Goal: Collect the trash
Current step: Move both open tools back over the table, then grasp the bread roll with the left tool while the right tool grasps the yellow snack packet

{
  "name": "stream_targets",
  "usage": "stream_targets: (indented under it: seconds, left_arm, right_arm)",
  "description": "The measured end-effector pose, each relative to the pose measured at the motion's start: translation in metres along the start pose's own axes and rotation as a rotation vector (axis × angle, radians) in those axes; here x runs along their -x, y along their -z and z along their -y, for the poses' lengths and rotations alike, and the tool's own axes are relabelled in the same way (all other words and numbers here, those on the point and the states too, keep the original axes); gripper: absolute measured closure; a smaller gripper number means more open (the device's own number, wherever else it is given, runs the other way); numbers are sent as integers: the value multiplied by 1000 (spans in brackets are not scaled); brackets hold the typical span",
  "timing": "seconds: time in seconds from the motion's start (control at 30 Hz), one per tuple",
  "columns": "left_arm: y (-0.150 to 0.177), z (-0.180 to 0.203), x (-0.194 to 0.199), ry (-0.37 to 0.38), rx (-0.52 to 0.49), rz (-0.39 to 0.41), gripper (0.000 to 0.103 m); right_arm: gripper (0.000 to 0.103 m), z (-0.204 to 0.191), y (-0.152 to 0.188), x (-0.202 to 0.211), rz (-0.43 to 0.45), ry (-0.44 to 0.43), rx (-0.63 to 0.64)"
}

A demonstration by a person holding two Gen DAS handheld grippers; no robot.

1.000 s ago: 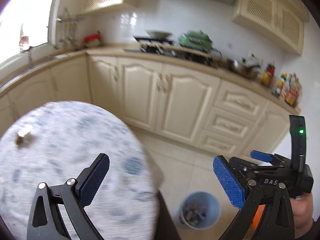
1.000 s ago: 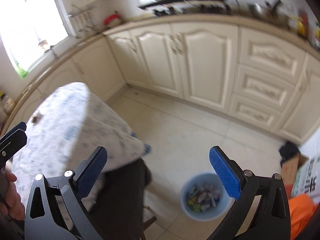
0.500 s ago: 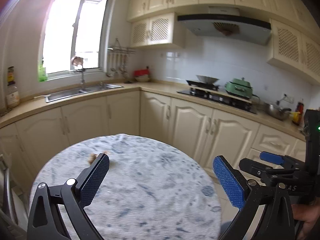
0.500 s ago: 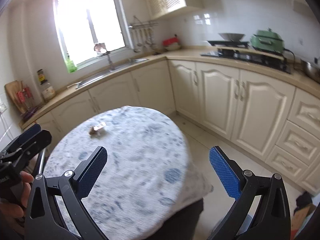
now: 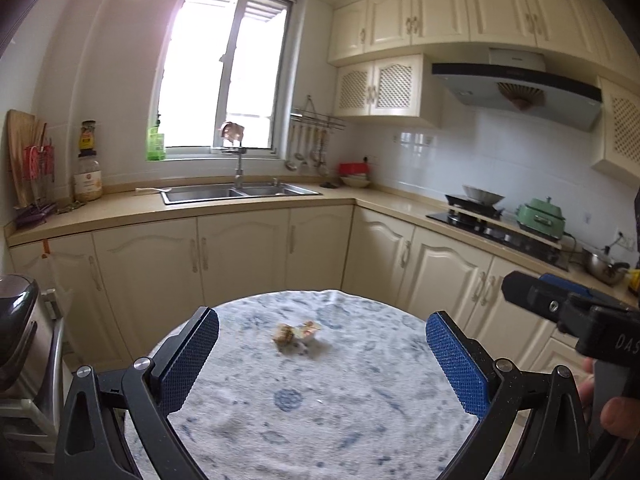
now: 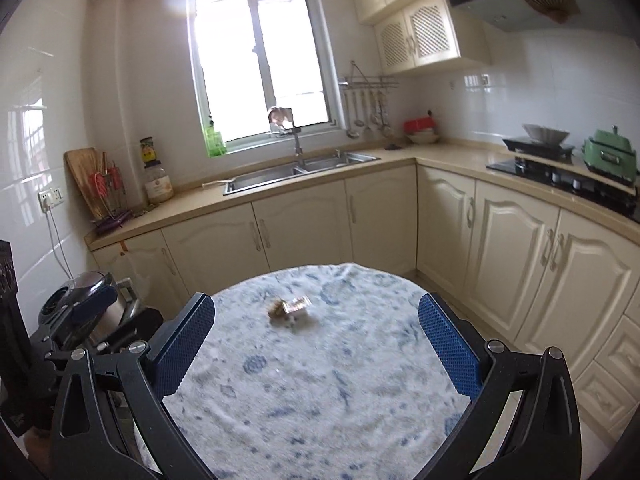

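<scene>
cream cabinets (image 5: 240, 256) | bright window (image 5: 224, 80) | steel sink (image 5: 240, 192) | white tiled wall (image 6: 500, 92)

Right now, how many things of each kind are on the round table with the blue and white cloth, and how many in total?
Crumpled trash: 1 small cluster; blur hides whether it is one piece or two.
Other things on the cloth: 0
Total: 1
</scene>
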State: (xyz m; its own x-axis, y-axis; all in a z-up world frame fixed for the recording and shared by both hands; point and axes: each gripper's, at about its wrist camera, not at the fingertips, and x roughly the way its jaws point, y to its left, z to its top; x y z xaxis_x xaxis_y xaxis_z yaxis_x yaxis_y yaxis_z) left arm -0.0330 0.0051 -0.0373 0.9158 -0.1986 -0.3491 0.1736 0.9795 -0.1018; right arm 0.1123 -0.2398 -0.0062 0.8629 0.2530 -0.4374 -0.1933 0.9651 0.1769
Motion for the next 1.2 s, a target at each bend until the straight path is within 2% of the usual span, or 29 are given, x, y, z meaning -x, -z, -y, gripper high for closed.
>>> stream_targets:
  seconds: [0.17,0.33,0.6,0.73,0.87,0.97,1.2]
  left_arm:
    - [-6,-8,-42,-54,5,-25,1]
    - [-11,-14,-118,-91,-26,-116,1]
    - [-20,-33,-232,-120,-44,-251,1]
    - [-21,-45,-282,-147,-57,-320,1]
    - [-18,-59,-326,-141,-62,-391,1]
    - [-19,-68,-357,-146,-67,-435,1]
    - [-29,-90,-403,-141,-36,-471,1]
  right_arm:
    - [0,-7,-12,-32,-13,-8,24]
    - [0,1,-12,-82,-77,-12,19]
    - [0,8,12,-184,-241,-17,26]
    - [0,3,27,-236,-333,-23,50]
    - [0,-3,42,-282,-414,-32,82]
    - [4,-5,50,-305,-459,-48,92]
    - [24,-15,64,-342,-546,-78,140]
